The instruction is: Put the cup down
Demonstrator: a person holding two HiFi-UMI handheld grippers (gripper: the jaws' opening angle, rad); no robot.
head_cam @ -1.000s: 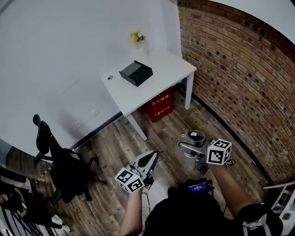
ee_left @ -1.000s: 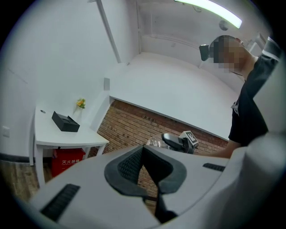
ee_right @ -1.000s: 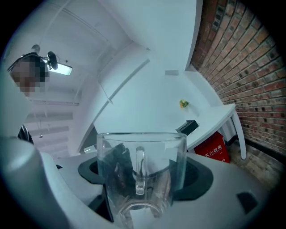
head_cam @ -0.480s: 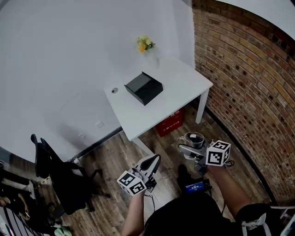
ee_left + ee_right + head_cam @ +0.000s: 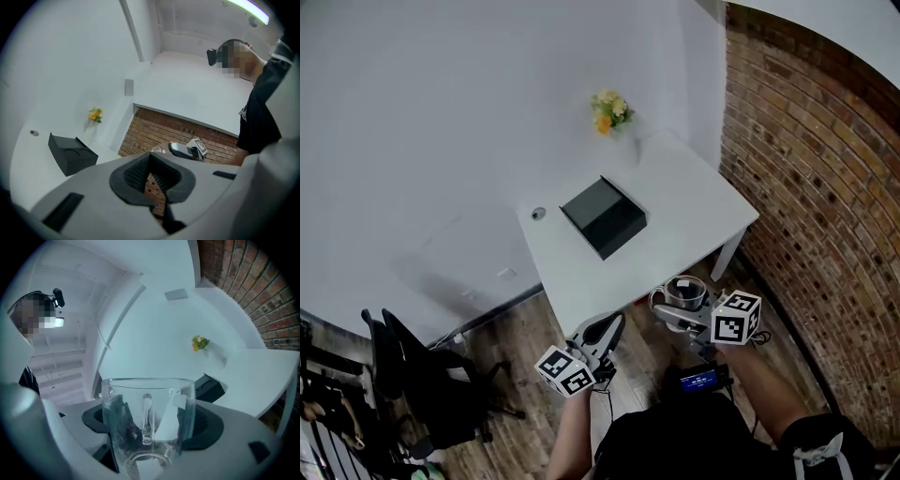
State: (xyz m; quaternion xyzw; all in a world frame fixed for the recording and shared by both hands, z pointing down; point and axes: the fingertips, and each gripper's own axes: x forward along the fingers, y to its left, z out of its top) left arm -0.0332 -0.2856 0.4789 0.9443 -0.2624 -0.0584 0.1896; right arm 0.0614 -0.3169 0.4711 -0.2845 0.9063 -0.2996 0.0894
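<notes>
The white table [image 5: 675,206] has drawn closer since a second ago. The right gripper [image 5: 673,307] and its cup [image 5: 683,292] have come from above the wooden floor [image 5: 516,328] to the table's near edge, seemingly in the air rather than resting. A rough red brick wall [image 5: 825,187] rises on the right. The table is smooth and matt. On it lies a black rectangular box [image 5: 603,217] with two round hollows, and far behind it are yellow flowers [image 5: 608,111]. The cup is clear glass, cylindrical, with a handle, and is clenched between the right fingers. The left gripper [image 5: 609,326], near and left, has its fingers pressed together on nothing.
</notes>
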